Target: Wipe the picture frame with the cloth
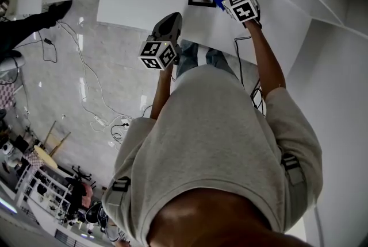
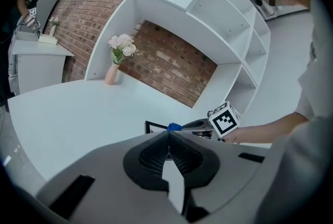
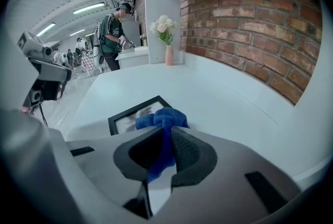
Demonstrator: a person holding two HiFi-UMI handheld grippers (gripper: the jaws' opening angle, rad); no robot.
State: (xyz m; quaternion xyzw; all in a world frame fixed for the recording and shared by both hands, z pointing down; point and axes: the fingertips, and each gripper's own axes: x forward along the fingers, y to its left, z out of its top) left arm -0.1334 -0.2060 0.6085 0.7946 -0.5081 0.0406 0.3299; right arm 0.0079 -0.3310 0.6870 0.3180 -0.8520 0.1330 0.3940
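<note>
In the right gripper view, the right tongs (image 3: 166, 134) were clenched on a blue cloth (image 3: 161, 116). One fold was pinched between the ribbed black pads, and the loose end bunched out in front in a soft, nubbly knot. The cloth looked light and limp. It would probably hold best gripped in a thick fold, as it was, so that a rounded wad met the surface. Just beyond it, toward 10 o'clock of the tips, the picture frame (image 3: 127, 116) lay flat on the desk (image 3: 218, 87), with a thin black moulding around a pale grey print. The cloth hung over its near right part, though actual contact could not be made out. The frame seemed stiff but light, with a smooth face that might be glazed. On so slick a white top it would likely slide under a firm stroke, and the moulding's edge would be the safer place to steady it. The left tongs (image 2: 169, 137) were closed on nothing, their tips together, held back toward 7 o'clock of the frame in the head view. Farther off at 12 o'clock, a slim pink vase (image 3: 169, 53) of pale flowers stood on the desk beside the rough brick wall (image 3: 250, 25).
</note>
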